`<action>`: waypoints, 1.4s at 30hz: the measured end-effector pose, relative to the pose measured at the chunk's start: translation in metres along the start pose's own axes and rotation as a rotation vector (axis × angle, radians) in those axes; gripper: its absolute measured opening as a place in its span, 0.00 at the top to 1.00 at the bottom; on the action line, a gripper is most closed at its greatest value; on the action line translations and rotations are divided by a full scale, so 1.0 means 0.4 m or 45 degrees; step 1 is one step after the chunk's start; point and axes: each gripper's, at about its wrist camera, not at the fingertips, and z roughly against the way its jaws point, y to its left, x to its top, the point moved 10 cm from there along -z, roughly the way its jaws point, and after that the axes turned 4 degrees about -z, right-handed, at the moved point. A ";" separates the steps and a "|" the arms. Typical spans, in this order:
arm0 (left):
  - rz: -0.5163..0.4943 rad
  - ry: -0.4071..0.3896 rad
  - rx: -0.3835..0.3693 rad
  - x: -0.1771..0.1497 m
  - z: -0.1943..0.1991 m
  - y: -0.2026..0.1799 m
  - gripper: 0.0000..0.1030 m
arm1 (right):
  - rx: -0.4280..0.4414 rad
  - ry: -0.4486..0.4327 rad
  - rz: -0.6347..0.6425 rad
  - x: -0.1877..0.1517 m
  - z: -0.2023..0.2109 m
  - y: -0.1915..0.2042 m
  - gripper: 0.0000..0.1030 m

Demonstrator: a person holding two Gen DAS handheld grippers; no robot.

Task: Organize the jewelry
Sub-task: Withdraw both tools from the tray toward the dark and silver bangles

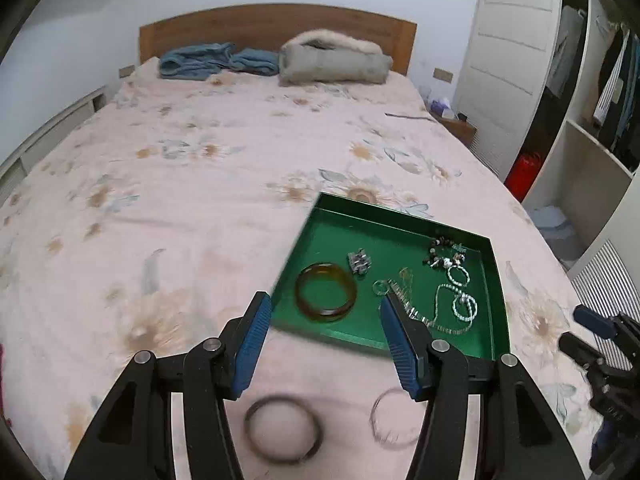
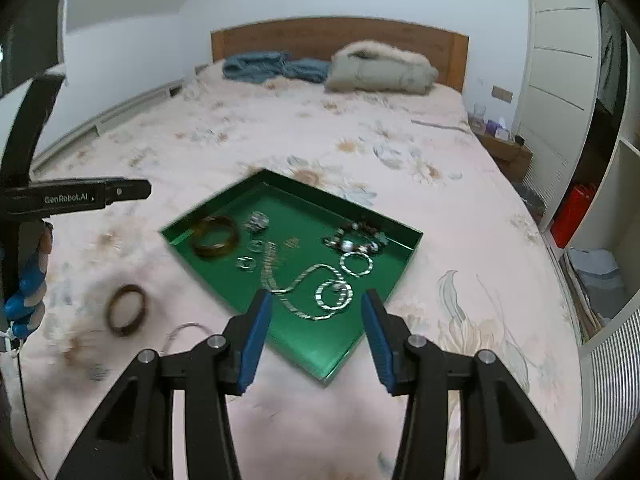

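A green tray point(image 1: 498, 280) point(image 2: 372, 304) lies on the bed. It holds an amber bangle point(image 1: 326, 292) point(image 2: 215, 236), a silver chain necklace point(image 1: 460, 304) point(image 2: 308, 284), a beaded bracelet point(image 1: 446, 254) point(image 2: 356, 240) and small rings. A dark brown bangle point(image 1: 283, 434) point(image 2: 127, 310) and a thin silver ring point(image 1: 394, 418) point(image 2: 186, 334) lie on the sheet in front of the tray. My left gripper point(image 1: 322, 316) is open and empty above the brown bangle. My right gripper point(image 2: 316, 316) is open and empty over the tray's near edge.
The bed has a pink floral sheet point(image 1: 180, 200), with blue clothing point(image 1: 216, 60) and a grey fur-trimmed coat point(image 1: 336, 60) by the wooden headboard. A white wardrobe point(image 1: 516, 60) and open shelves stand to the right.
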 end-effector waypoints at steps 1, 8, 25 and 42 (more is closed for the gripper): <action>-0.002 -0.008 0.007 -0.007 0.020 0.009 0.45 | 0.012 -0.015 -0.005 -0.003 0.031 0.013 0.57; 0.003 -0.062 0.068 -0.088 0.181 0.083 0.45 | 0.061 -0.079 0.013 -0.045 0.179 0.104 0.57; 0.067 0.038 0.067 -0.265 0.103 0.140 0.39 | 0.139 -0.020 0.002 -0.170 0.161 0.200 0.58; 0.038 0.243 0.055 -0.369 -0.194 0.151 0.44 | 0.171 0.226 0.010 -0.243 -0.226 0.207 0.63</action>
